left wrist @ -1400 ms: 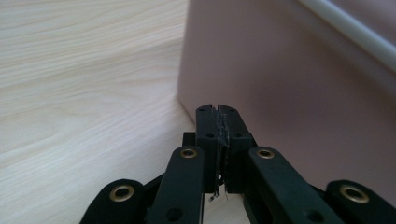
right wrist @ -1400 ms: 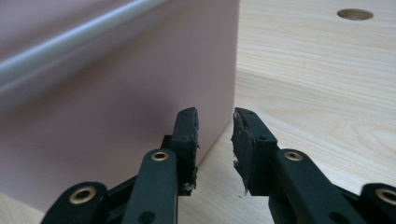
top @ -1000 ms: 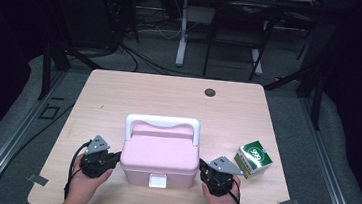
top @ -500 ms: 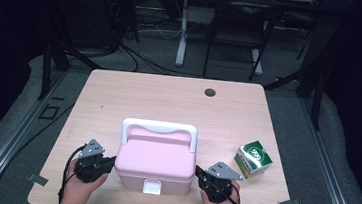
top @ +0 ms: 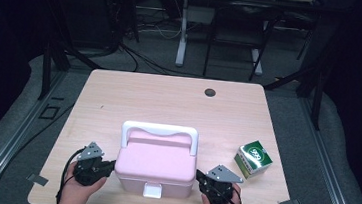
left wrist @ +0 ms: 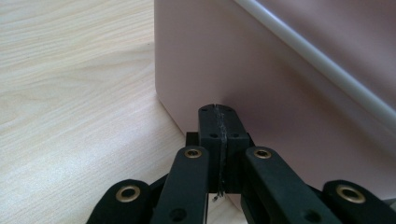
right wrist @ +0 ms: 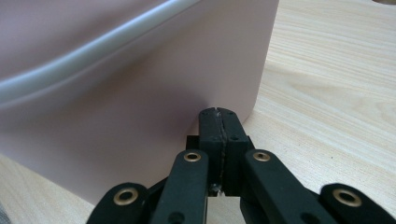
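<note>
At the bottom of the high view, the person's two hands come in from the lower edge, each holding a black hand-held gripper. The left hand-held gripper (top: pixel 107 168) sits at the lower left, its tips against the left side wall of the pale pink plastic lidded box with a white carry handle and white front latch (top: pixel 157 161); its own view shows the jaws clenched together on nothing, their tips meeting the pink wall near the box's corner. The right hand-held gripper (top: pixel 200 179) mirrors it at the lower right, likewise clenched on nothing, with its closed tips pressed to the box's right wall in its own view. The box stands in the lower middle of the frame on the light wood-grain worktop (top: pixel 169 101), close to the near edge, latch side facing the person and handle lying toward the far side of the lid. Just right of it, apart from the box, a small green and white cardboard carton (top: pixel 253 159) rests on the worktop. Farther up, a dark round grommet hole (top: pixel 210 92) marks the upper middle. The step in hand looks like squeezing the box between both closed grippers to slide or square it. The next move probably calls for even pressure from both sides, so the box neither twists nor tips off the near edge.
</note>
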`<state>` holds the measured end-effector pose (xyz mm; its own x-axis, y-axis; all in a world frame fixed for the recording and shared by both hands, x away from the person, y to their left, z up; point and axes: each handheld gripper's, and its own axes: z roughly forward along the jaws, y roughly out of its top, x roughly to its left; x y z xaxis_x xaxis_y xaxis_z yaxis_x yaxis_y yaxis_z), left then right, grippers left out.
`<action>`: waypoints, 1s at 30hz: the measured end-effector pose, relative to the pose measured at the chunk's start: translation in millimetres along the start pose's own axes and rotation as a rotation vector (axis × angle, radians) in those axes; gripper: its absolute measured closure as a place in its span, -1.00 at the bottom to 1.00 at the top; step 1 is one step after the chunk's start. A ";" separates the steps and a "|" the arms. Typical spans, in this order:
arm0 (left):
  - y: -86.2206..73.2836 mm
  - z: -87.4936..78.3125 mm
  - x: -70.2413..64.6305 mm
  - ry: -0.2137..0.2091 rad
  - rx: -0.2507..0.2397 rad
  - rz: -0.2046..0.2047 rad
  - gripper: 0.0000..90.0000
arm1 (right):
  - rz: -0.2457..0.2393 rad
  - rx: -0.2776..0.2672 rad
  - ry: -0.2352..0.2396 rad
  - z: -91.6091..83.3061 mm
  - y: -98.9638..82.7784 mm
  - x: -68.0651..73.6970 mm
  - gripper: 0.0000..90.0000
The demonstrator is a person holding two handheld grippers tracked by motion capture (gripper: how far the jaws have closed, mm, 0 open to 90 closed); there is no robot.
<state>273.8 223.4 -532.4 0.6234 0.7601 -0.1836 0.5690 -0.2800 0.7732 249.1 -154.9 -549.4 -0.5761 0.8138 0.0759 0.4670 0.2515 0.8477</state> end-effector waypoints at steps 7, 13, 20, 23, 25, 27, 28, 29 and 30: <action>-2.5 5.7 -0.8 0.010 0.017 -0.008 0.99 | 0.006 -0.002 -0.014 1.8 0.9 -1.9 0.99; 1.0 3.0 6.3 -0.008 0.027 -0.022 0.80 | 0.034 -0.001 -0.013 1.4 1.4 -11.3 0.65; 13.1 -10.6 12.9 -0.045 -0.017 -0.024 0.51 | -0.010 -0.016 -0.008 -10.1 10.6 -19.6 0.43; 23.5 -19.2 14.2 -0.033 -0.026 0.002 0.41 | -0.003 -0.018 -0.005 -19.3 20.2 -25.8 0.38; 31.8 -26.1 15.1 -0.030 -0.043 0.005 0.37 | 0.014 -0.035 0.032 -25.6 28.6 -31.5 0.36; 41.6 -34.3 16.5 -0.026 -0.062 0.010 0.31 | 0.021 -0.041 0.045 -32.5 38.7 -35.6 0.34; 45.9 -37.1 17.4 -0.031 -0.065 0.011 0.29 | 0.016 -0.039 0.051 -34.1 42.7 -36.4 0.33; 49.9 -39.9 17.9 -0.034 -0.067 0.011 0.27 | 0.013 -0.043 0.056 -35.3 46.3 -36.9 0.33; 52.7 -41.2 18.0 -0.033 -0.071 0.013 0.24 | 0.009 -0.048 0.057 -36.5 49.9 -37.3 0.32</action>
<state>292.9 246.5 -470.0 0.6486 0.7364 -0.1922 0.5221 -0.2468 0.8164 269.4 -191.9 -490.8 -0.6099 0.7845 0.1126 0.4405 0.2174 0.8710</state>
